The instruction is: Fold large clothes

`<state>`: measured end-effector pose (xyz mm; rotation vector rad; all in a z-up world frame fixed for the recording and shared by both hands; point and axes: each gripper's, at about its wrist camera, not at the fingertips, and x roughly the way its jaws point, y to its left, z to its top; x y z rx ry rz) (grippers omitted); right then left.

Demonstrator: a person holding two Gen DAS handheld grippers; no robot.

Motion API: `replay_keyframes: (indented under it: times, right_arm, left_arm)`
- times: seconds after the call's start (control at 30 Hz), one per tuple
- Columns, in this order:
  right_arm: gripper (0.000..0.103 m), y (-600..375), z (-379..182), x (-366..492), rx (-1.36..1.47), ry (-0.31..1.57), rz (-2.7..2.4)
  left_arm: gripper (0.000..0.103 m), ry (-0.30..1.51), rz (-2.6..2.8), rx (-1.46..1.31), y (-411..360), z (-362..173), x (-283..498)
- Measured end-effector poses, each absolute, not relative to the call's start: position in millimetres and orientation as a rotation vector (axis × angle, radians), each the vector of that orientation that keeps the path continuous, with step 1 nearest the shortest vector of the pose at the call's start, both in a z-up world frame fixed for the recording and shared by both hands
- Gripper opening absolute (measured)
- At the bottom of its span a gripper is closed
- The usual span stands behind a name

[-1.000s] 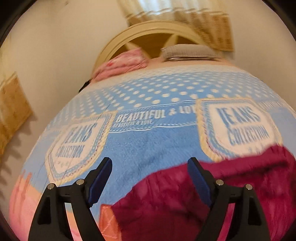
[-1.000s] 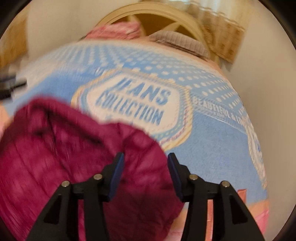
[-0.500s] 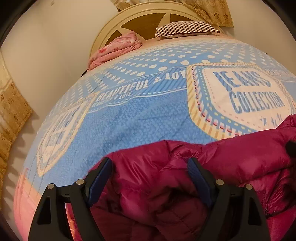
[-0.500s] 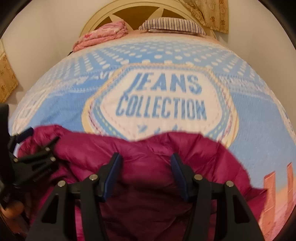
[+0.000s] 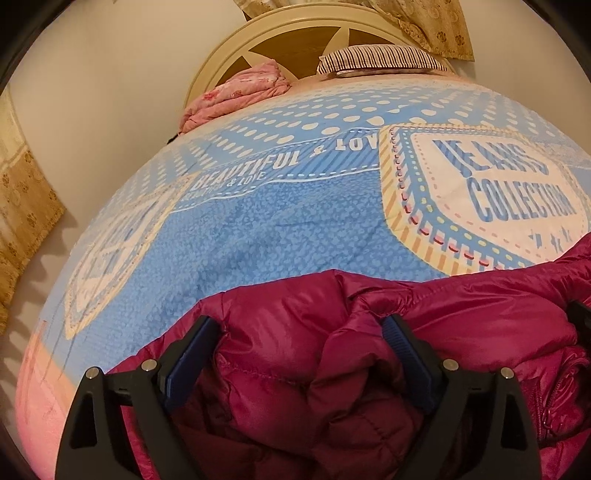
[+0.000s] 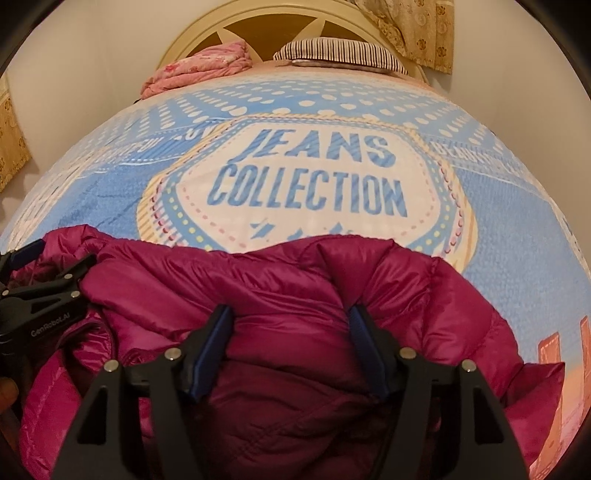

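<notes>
A magenta puffer jacket point(image 5: 461, 314) point(image 6: 184, 273) lies bunched on the near end of the blue "Jeans Collection" bedspread point(image 5: 277, 236) point(image 6: 517, 206). My left gripper point(image 5: 299, 325) has a thick fold of the jacket filling the gap between its blue pads, and its jaws are opening. My right gripper point(image 6: 290, 314) grips another padded fold further right, and its jaws are opening too. The left gripper point(image 6: 48, 288) also shows at the left edge of the right wrist view, at the jacket's left end. What lies under the jacket is hidden.
A folded pink quilt point(image 5: 236, 96) and a striped pillow point(image 5: 380, 59) sit at the far end by the cream headboard point(image 5: 295, 33). Patterned curtains point(image 5: 22, 206) hang at the left wall. Bare bedspread stretches beyond the jacket.
Both grippers came down toward the bed with the jacket, which now rests bunched on the bedspread. Both pairs of fingers stand slightly wider apart than before.
</notes>
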<state>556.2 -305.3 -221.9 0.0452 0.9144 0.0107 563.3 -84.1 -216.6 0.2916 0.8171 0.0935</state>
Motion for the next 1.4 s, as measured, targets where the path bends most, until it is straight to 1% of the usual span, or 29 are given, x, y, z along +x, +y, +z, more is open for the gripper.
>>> replay_keyframes:
  times: [0.7, 0.83, 0.87, 0.93, 1.0, 1.07, 1.13, 1.2, 1.23, 1.3, 1.4]
  right_arm:
    - [0.069, -299, -225, 556, 0.013, 0.912, -0.008]
    - [0.069, -302, -221, 556, 0.024, 0.923, 0.003]
    - [0.069, -306, -217, 554, 0.052, 0.921, 0.006]
    - [0.073, -316, -205, 545, 0.106, 0.879, -0.006]
    - [0.074, -321, -195, 538, 0.119, 0.834, -0.033]
    - [0.076, -322, -195, 540, 0.123, 0.838, -0.044]
    - [0.076, -320, -204, 546, 0.115, 0.875, -0.053]
    - [0.076, -319, -211, 546, 0.105, 0.885, -0.054]
    - [0.078, -318, -215, 547, 0.094, 0.898, -0.051]
    - [0.081, -313, -222, 550, 0.062, 0.923, -0.039]
    - [0.084, -309, -225, 549, 0.029, 0.927, -0.051]
  left_arm:
    - [0.094, 0.807, 0.119, 0.331, -89, -218, 562]
    - [0.094, 0.822, 0.111, 0.244, -73, -200, 554]
    - [0.094, 0.811, 0.107, 0.211, -68, -190, 550]
    - [0.094, 0.766, 0.095, 0.156, -62, -169, 543]
    - [0.094, 0.726, 0.081, 0.151, -69, -153, 543]
    - [0.094, 0.759, 0.055, 0.192, -84, -158, 554]
    - [0.094, 0.799, 0.07, 0.254, -97, -174, 563]
    - [0.094, 0.874, 0.079, 0.342, -110, -203, 572]
    - [0.094, 0.894, 0.084, 0.359, -111, -213, 573]
    - [0.097, 0.854, 0.095, 0.32, -107, -216, 568]
    - [0.099, 0.847, 0.101, 0.311, -106, -218, 567]
